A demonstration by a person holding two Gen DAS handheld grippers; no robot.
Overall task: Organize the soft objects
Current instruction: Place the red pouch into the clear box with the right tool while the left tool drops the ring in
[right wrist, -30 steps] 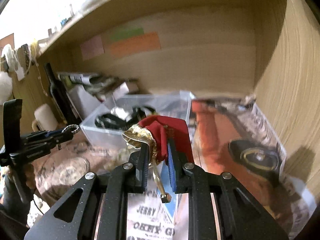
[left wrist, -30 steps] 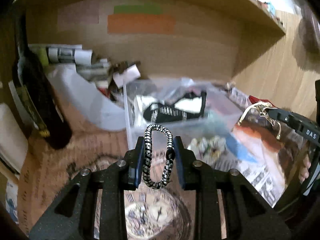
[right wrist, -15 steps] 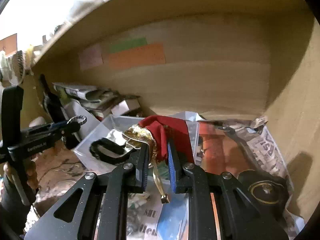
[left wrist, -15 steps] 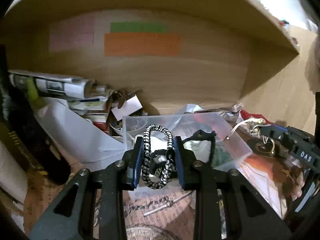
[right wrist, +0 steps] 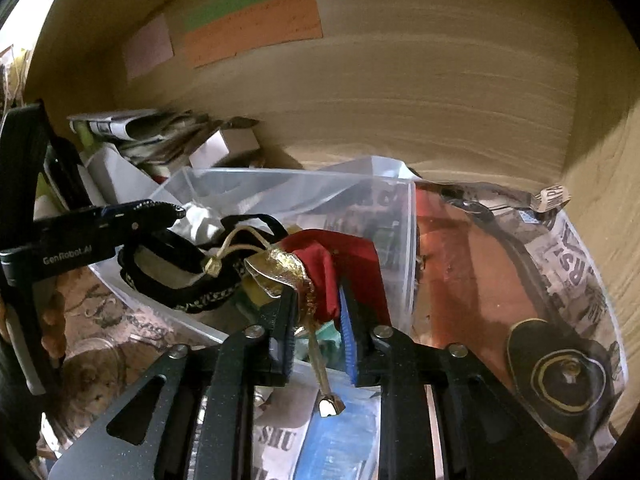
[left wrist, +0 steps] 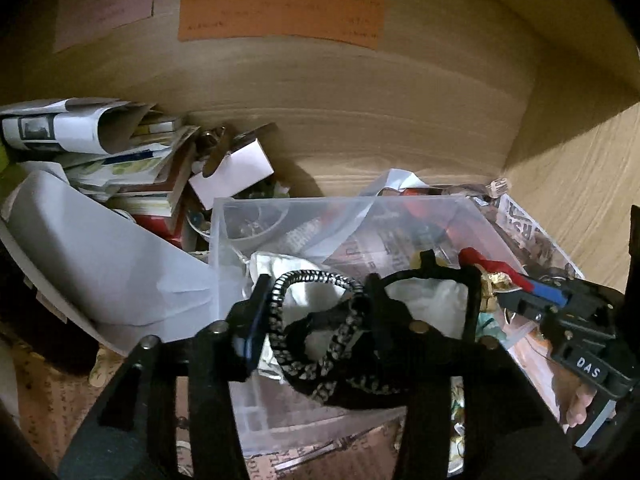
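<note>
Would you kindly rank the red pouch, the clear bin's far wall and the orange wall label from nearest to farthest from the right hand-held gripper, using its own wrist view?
1. Red pouch: clamped in the right hand-held gripper.
2. Clear bin's far wall: just beyond, centre.
3. Orange wall label: high on the back panel, upper left.

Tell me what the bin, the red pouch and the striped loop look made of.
Bin: clear, slightly frosted plastic; the contents show through its walls.
Red pouch: soft woven cloth, folds freely, with a shiny gold foil-like rim.
Striped loop: braided black-and-white cord, probably elastic.
</note>
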